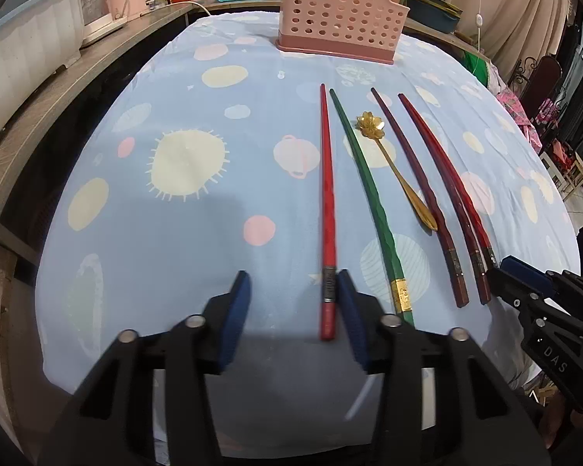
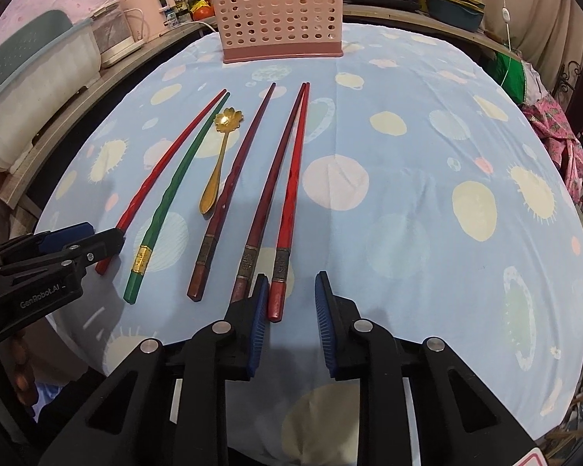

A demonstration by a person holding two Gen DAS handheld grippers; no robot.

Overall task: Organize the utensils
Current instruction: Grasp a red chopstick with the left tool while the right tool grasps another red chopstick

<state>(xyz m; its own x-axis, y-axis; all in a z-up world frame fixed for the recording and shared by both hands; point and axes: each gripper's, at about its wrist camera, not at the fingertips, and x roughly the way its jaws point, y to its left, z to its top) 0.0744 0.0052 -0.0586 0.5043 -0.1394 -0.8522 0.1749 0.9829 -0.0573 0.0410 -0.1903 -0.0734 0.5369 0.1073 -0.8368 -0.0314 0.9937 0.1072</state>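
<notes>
Chopsticks lie side by side on the worktop (image 1: pixel 175 233), which is covered by a blue cloth with pale spots. From the left there are a bright red chopstick (image 1: pixel 326 209), a green chopstick (image 1: pixel 369 202), a gold spoon (image 1: pixel 392 163) with a flower-shaped bowl, a maroon chopstick (image 1: pixel 419 194), then a dark red chopstick (image 2: pixel 268 190) and a second red chopstick (image 2: pixel 291 194) lying together. A pink slotted basket (image 1: pixel 338 11) stands upright at the far edge, well apart from them. The left hand-held gripper (image 1: pixel 293 310) is released, its jaws apart around the thick end of the bright red chopstick. The right hand-held gripper (image 2: pixel 291 306) is also released, straddling the thick end of the second red chopstick.
</notes>
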